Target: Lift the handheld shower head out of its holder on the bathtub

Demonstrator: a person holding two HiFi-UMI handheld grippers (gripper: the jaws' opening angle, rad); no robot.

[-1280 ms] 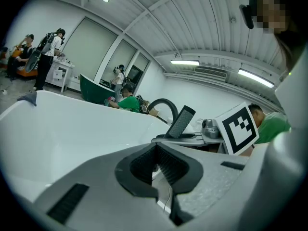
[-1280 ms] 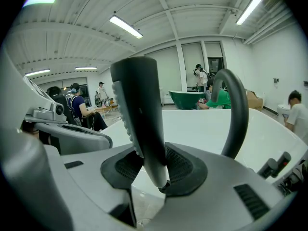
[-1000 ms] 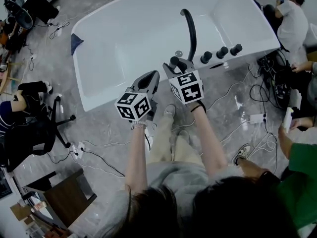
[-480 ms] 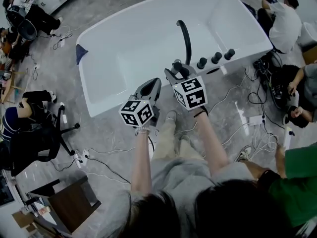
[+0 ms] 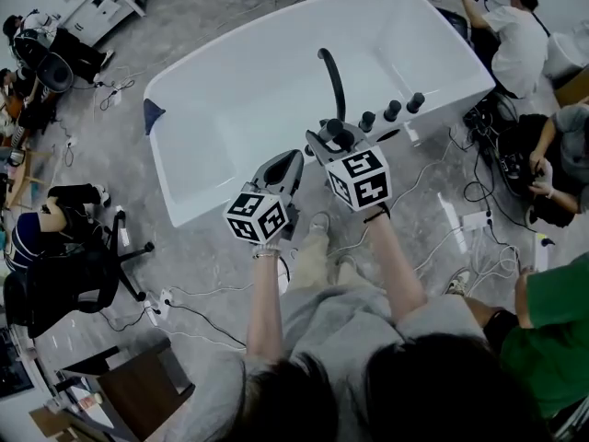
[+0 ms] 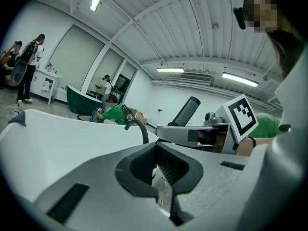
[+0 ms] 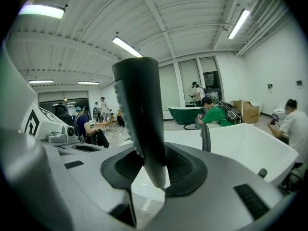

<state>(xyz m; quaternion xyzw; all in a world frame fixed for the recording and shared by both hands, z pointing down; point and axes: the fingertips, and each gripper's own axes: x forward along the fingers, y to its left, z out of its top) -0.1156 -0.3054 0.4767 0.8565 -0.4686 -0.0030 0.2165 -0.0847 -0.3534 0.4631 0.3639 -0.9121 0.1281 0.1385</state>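
Note:
A dark handheld shower head (image 7: 139,114) stands upright between the jaws of my right gripper (image 7: 150,177), which is shut on its handle. In the head view it shows as a dark knob (image 5: 339,136) at the front of the right gripper (image 5: 328,144), above the near rim of the white bathtub (image 5: 230,99). A black curved spout (image 5: 329,74) and three black knobs (image 5: 391,110) sit on that rim. My left gripper (image 5: 283,164) hovers beside it to the left, shut and holding nothing (image 6: 162,192). The left gripper view shows the shower head (image 6: 186,110) held up by the right gripper.
A blue cloth (image 5: 152,114) hangs on the tub's left corner. Cables (image 5: 451,205) trail over the grey floor to the right. People sit around the tub, and a black office chair (image 5: 69,274) stands at the left. A dark wooden table (image 5: 138,394) is at lower left.
Both grippers have risen, the right one carrying the shower head up from the tub's rim. The left gripper stayed shut beside it.

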